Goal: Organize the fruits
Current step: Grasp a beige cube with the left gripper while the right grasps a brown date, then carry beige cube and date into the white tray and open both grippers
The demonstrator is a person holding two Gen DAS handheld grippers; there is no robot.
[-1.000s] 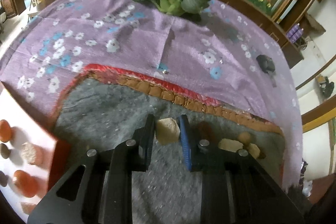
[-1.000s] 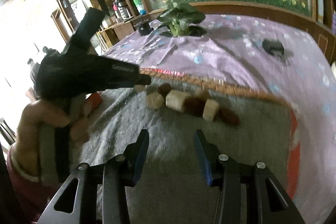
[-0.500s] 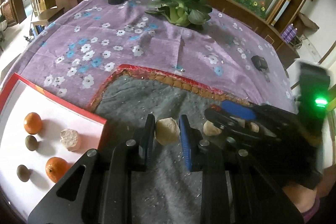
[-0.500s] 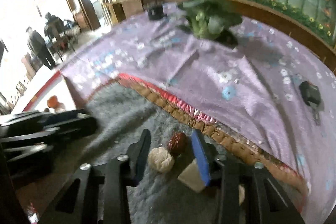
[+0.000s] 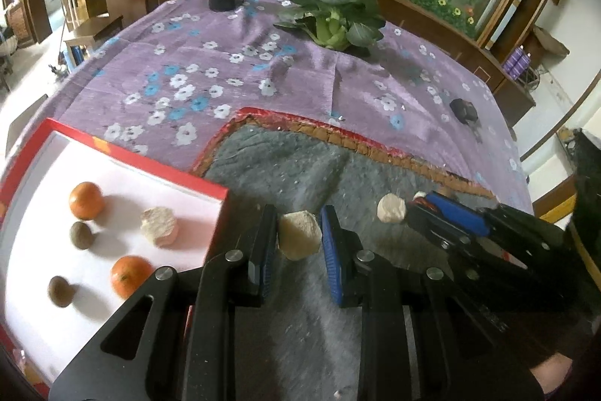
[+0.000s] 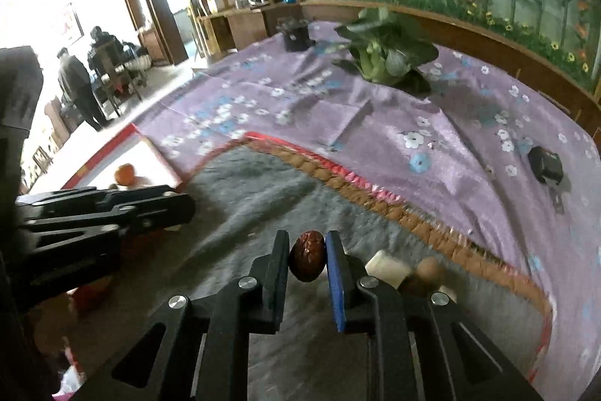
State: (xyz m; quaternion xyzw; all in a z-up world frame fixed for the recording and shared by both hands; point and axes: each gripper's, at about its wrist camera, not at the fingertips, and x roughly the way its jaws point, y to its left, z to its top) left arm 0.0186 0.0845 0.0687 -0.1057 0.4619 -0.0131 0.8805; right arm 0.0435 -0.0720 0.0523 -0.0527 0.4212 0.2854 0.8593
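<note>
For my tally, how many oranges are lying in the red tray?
2: one orange near the red tray's far side, another orange nearer the camera. None seems hidden.

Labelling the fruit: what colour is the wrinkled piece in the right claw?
Dark reddish-brown wrinkled oval fruit, glossy; clearest in the right wrist view.

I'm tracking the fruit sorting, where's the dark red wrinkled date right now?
In the right wrist view, the dark red wrinkled date is pinched in the right tongs, above the grey felt mat.
</note>
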